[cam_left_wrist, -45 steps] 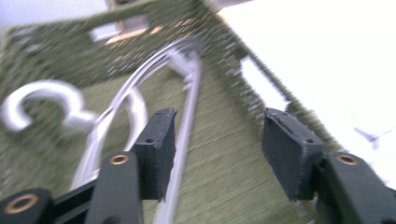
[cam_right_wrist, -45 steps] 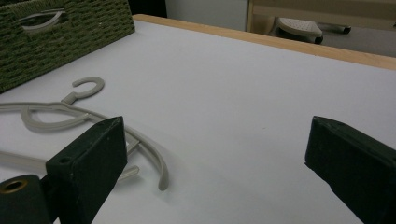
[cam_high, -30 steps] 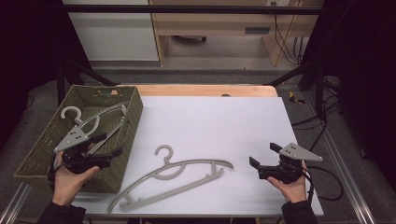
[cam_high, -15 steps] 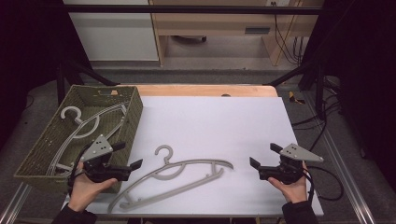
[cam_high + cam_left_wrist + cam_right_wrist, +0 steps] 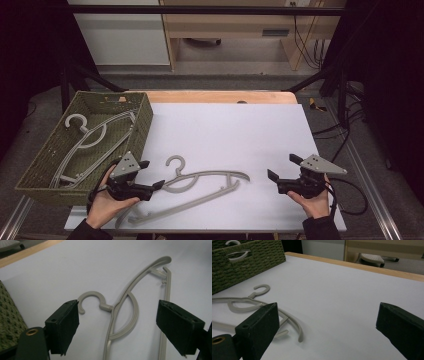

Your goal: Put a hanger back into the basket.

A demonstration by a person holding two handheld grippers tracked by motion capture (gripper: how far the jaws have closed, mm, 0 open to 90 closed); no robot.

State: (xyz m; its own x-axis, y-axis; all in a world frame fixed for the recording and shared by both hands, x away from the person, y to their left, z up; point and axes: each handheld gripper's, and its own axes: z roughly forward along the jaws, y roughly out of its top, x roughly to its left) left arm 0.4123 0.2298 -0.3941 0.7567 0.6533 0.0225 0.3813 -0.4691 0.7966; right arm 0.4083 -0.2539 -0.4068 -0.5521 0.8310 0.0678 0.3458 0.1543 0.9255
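A grey plastic hanger (image 5: 210, 182) lies flat on the white table (image 5: 235, 125) near the front edge, its hook toward the basket. My left gripper (image 5: 152, 175) hovers low at the hanger's hook end, open. Its jaws have just been closing a little. In the left gripper view the hanger (image 5: 136, 312) lies on the table between and beyond the pads, which do not touch it. My right gripper (image 5: 281, 166) rests open at the front right, apart from the hanger's far tip. In the right gripper view the hanger (image 5: 294, 322) lies ahead to the left.
A green woven basket (image 5: 145, 120) stands at the table's left edge with another grey hanger (image 5: 87, 140) lying inside. The basket (image 5: 249, 262) also appears far left in the right gripper view. A wooden strip (image 5: 215, 96) borders the table's far edge.
My left gripper has come out from over the basket, moving right and down to the hanger's hook end. The right gripper has stayed still. The hanger has not moved.
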